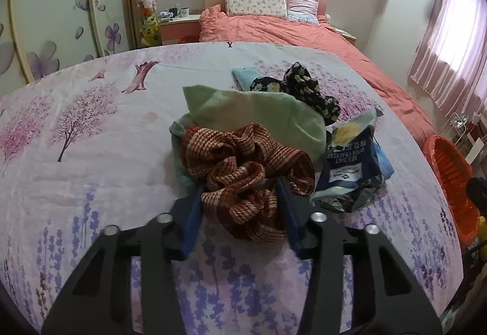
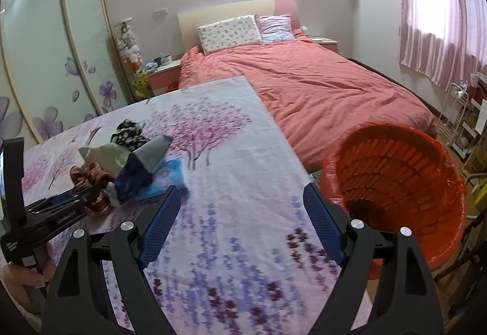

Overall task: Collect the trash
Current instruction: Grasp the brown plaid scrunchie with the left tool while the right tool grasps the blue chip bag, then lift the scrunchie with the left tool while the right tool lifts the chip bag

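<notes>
While left gripper [image 1: 240,198] clamps the red-brown woven cloth [image 1: 246,173], not the crumpled blue snack bag [image 1: 350,170], cloth risks entering the orange bin [image 2: 395,182]; right gripper [image 2: 240,222] gapes empty.

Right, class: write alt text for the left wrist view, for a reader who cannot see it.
The left gripper is closed around a crumpled red-and-white woven cloth lying on a floral-print sheet. Behind the cloth lie a green towel and a black floral fabric, with a crumpled dark blue snack bag to the right. An orange-lined basket stands at the right edge.
</notes>
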A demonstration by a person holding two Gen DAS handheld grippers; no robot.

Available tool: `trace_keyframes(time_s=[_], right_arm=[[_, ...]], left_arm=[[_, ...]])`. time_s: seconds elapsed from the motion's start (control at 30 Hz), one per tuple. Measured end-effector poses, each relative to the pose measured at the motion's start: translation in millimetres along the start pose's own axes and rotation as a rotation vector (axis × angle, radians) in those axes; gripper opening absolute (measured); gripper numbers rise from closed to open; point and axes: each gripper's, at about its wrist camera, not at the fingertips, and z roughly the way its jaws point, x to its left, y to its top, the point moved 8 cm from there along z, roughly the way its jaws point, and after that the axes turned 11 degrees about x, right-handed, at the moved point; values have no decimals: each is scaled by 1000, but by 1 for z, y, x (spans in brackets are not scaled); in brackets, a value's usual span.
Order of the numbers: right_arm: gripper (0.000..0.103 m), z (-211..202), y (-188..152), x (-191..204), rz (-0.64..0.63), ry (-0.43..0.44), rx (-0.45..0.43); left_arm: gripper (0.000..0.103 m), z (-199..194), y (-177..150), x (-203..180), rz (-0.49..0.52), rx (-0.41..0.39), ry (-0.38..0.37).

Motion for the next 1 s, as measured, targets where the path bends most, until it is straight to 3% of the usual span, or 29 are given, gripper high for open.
trace_keyframes(time_s=[0.2,0.57,0.87,1.0], right_arm=[[82,5,-1,28,-39,34,18],[74,20,4,87,-77,125,56],[48,58,6,112,-54,152,169],[30,65,0,108,-43,148,198]], left_arm=[[25,-5,0,16,-8,-11,-14],[24,-49,-11,61,-6,-99,44],[24,-57,-11,98,-63,-109,74],[24,-57,-11,104,-72,-110,73]])
